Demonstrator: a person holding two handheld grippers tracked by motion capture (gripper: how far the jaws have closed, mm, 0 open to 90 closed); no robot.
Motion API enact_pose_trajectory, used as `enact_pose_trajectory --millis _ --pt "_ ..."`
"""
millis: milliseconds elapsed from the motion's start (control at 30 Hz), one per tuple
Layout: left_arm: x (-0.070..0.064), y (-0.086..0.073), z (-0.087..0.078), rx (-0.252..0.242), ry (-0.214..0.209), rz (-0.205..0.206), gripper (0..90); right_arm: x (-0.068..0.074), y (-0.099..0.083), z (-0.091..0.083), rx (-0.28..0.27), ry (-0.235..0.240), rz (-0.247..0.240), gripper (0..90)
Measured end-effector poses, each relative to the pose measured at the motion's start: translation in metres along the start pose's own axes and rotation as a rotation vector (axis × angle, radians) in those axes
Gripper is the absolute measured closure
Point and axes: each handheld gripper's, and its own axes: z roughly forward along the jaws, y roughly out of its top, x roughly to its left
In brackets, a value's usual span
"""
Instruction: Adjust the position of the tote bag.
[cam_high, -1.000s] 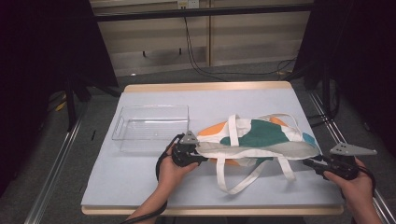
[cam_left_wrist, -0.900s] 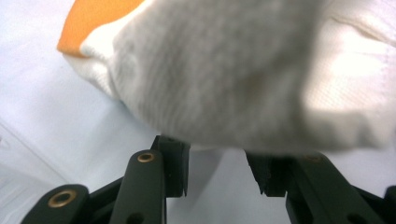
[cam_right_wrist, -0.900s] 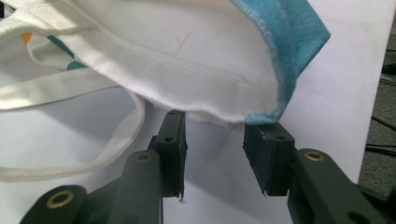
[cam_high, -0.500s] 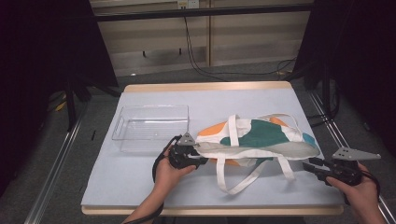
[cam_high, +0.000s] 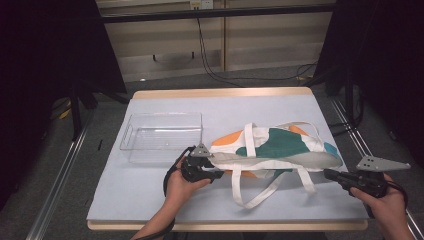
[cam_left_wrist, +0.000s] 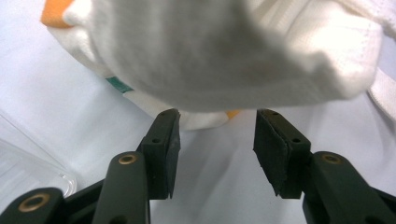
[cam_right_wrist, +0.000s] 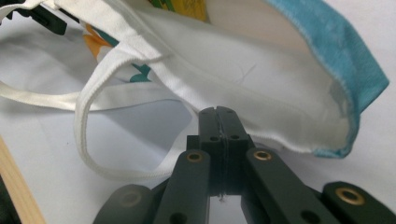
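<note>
A cloth tote bag (cam_high: 280, 145) in white, orange, teal and blue lies flat on the table, its white straps (cam_high: 260, 192) trailing toward the front edge. My left gripper (cam_high: 217, 174) is at the bag's left end. In the left gripper view it stands open (cam_left_wrist: 217, 126), with the bag's white corner (cam_left_wrist: 224, 56) just past the jaw tips. My right gripper (cam_high: 327, 173) lies at the bag's right end. It is shut (cam_right_wrist: 218, 111), its tips against the white rim of the bag's mouth (cam_right_wrist: 261, 79), and no cloth shows between the jaws.
A clear plastic bin (cam_high: 162, 135) stands left of the bag, close behind my left hand. The pale blue table (cam_high: 150, 200) has a wooden edge. Metal rails run along both sides, and cables lie on the floor beyond.
My right hand has drawn back a little toward the table's front right corner. The left gripper has shifted slightly toward the front. The bag lies much as before.
</note>
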Motion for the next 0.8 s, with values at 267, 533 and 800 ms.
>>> enact_pose_trajectory --millis 267,533,800 --pt "0.000 -0.006 -0.006 -0.005 -0.005 -0.015 50.8 0.004 0.018 0.009 -0.036 0.014 -0.017 90.0" --pt "-0.004 -0.008 -0.017 -0.020 -0.009 -0.018 48.1 0.010 0.038 0.023 -0.045 0.038 -0.043 90.0" --pt "-0.013 -0.007 -0.036 -0.039 -0.038 -0.020 45.1 0.014 0.052 0.040 -0.040 0.065 -0.056 90.0"
